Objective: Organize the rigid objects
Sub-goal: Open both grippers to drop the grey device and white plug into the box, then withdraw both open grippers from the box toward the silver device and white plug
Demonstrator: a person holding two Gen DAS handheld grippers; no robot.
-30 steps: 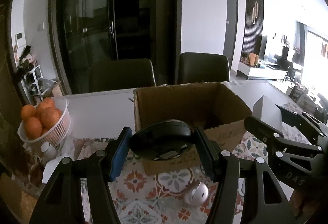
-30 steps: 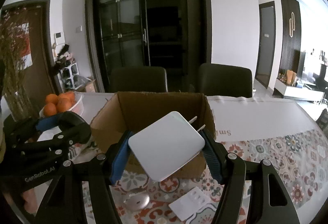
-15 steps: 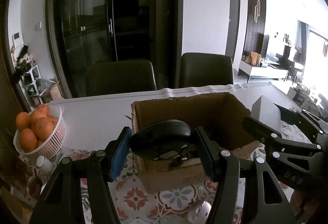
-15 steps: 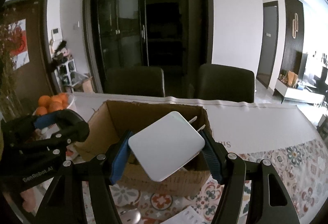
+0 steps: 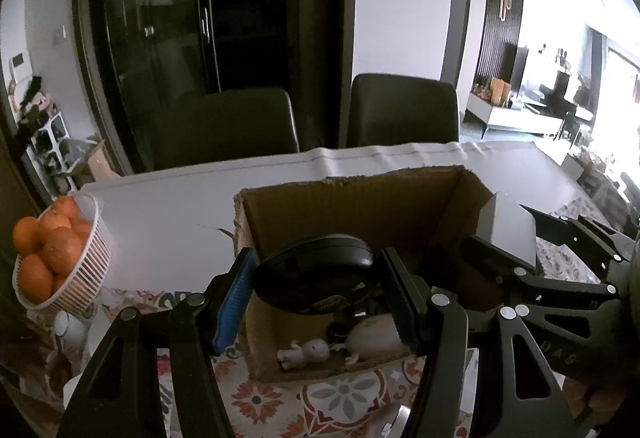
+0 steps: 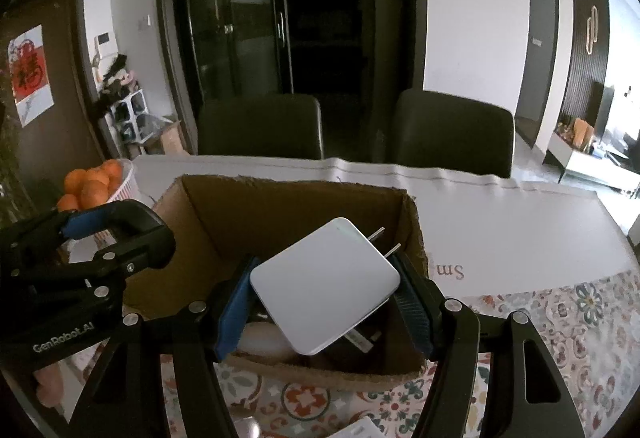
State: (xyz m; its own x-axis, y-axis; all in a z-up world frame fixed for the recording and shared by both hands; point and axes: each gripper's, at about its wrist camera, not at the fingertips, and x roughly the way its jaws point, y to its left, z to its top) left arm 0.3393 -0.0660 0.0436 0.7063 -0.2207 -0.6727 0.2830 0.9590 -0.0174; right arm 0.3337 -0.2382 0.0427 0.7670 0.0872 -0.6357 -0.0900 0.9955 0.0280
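My left gripper (image 5: pixel 316 294) is shut on a black computer mouse (image 5: pixel 314 272), held just above the near left part of an open cardboard box (image 5: pixel 360 197). Inside the box lie a small white figurine (image 5: pixel 306 352) and a pale rounded object (image 5: pixel 374 334). My right gripper (image 6: pixel 326 296) is shut on a white square charger (image 6: pixel 324 284) with two metal prongs, tilted, over the near right part of the same box (image 6: pixel 280 205). Each gripper shows in the other's view: the right gripper (image 5: pixel 512 238) at right, the left gripper (image 6: pixel 116 228) at left.
A white basket of oranges (image 5: pixel 52 258) stands left of the box on the white tabletop (image 5: pixel 168 213). A patterned cloth (image 6: pixel 560 322) covers the near table. Two dark chairs (image 5: pixel 404 109) stand behind the table. White flat items (image 6: pixel 360 432) lie near the front edge.
Both grippers have moved forward with their objects, from in front of the box to above its opening. The box interior and its contents have come into view.
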